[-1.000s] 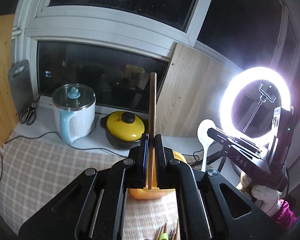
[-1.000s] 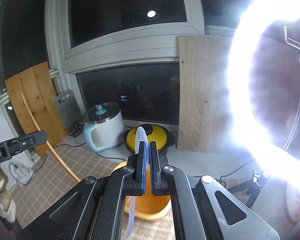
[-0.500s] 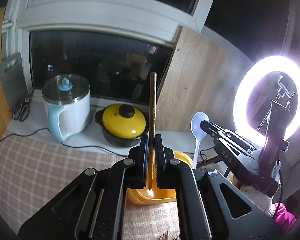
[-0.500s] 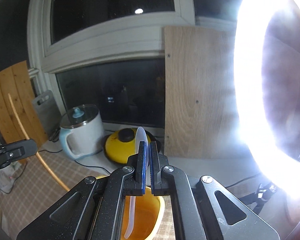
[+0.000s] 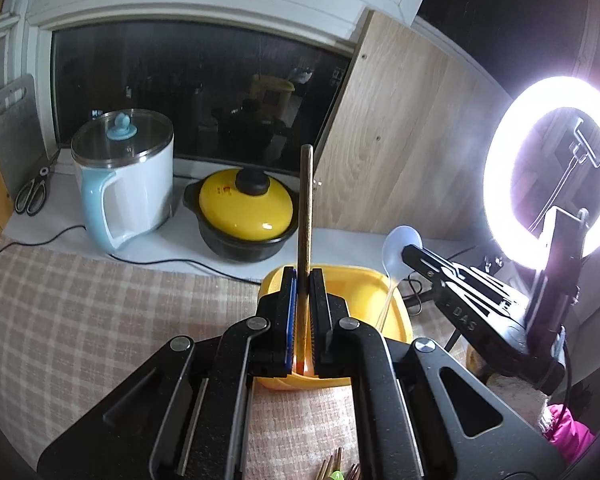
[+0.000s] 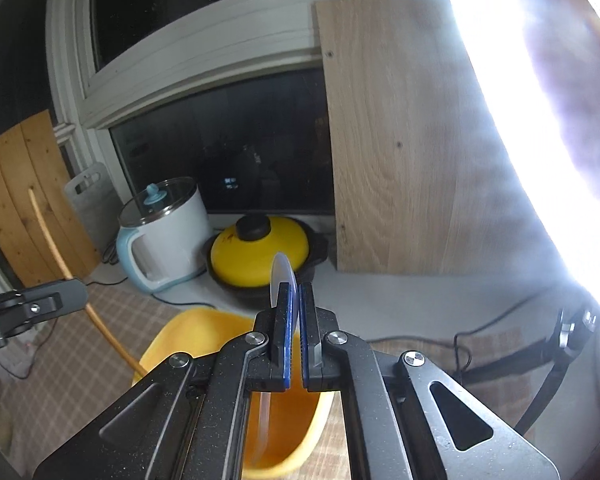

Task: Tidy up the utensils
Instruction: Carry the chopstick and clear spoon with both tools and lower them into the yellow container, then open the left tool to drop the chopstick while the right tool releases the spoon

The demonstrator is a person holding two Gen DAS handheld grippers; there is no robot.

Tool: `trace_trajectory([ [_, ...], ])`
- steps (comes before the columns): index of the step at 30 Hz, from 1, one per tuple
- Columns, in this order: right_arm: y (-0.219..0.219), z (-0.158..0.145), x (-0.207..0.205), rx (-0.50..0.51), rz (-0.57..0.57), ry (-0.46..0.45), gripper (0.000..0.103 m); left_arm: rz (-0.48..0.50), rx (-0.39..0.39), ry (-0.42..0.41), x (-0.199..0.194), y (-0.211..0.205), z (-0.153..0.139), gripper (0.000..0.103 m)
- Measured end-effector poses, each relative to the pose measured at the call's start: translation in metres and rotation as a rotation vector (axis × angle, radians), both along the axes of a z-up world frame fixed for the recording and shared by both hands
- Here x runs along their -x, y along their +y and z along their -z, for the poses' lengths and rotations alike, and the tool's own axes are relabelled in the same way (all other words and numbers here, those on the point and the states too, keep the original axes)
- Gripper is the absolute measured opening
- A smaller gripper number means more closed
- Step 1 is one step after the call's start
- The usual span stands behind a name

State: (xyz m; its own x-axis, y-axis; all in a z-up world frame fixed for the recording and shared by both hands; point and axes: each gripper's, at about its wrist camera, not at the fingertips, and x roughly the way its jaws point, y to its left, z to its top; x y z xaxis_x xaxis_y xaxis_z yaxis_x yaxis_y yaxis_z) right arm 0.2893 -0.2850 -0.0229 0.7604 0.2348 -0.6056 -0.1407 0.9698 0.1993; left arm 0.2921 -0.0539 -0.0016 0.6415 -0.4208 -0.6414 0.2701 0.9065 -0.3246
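My left gripper is shut on a wooden chopstick that stands upright, its lower end over the yellow holder. My right gripper is shut on a white plastic spoon, bowl up, its handle reaching down into the yellow holder. The right gripper with the spoon shows at the holder's right side in the left wrist view. The left gripper and its chopstick show at the left of the right wrist view. More chopstick tips lie at the bottom edge.
A white and blue kettle and a yellow-lidded black pot stand on the sill behind the holder. Scissors and a grey board are at far left. A bright ring light on a stand is at right. A checked cloth covers the table.
Both grippers have come down and closer to the yellow holder. The spoon handle and the chopstick's lower end have dropped into its mouth.
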Motion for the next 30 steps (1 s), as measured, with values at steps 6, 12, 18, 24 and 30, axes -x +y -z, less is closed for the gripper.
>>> trace_trajectory([
  [6,-0.005,0.006,0.011,-0.032,-0.008,0.027,0.002,0.011,-0.003,0.04,-0.004,-0.006,0.012,0.004],
  [12,-0.004,0.008,0.012,-0.033,-0.018,0.042,0.002,0.04,-0.011,0.047,-0.002,-0.015,0.014,0.004],
  [18,-0.007,0.007,0.015,-0.034,-0.031,0.056,0.019,0.048,-0.033,0.035,0.004,-0.017,0.01,0.041],
  [24,-0.012,0.0,0.027,-0.047,-0.027,0.032,0.047,0.034,-0.037,0.007,0.016,-0.01,0.004,0.043],
  [30,-0.017,-0.004,0.041,-0.051,-0.026,0.027,0.048,0.024,-0.05,-0.015,0.032,0.0,0.001,0.043],
])
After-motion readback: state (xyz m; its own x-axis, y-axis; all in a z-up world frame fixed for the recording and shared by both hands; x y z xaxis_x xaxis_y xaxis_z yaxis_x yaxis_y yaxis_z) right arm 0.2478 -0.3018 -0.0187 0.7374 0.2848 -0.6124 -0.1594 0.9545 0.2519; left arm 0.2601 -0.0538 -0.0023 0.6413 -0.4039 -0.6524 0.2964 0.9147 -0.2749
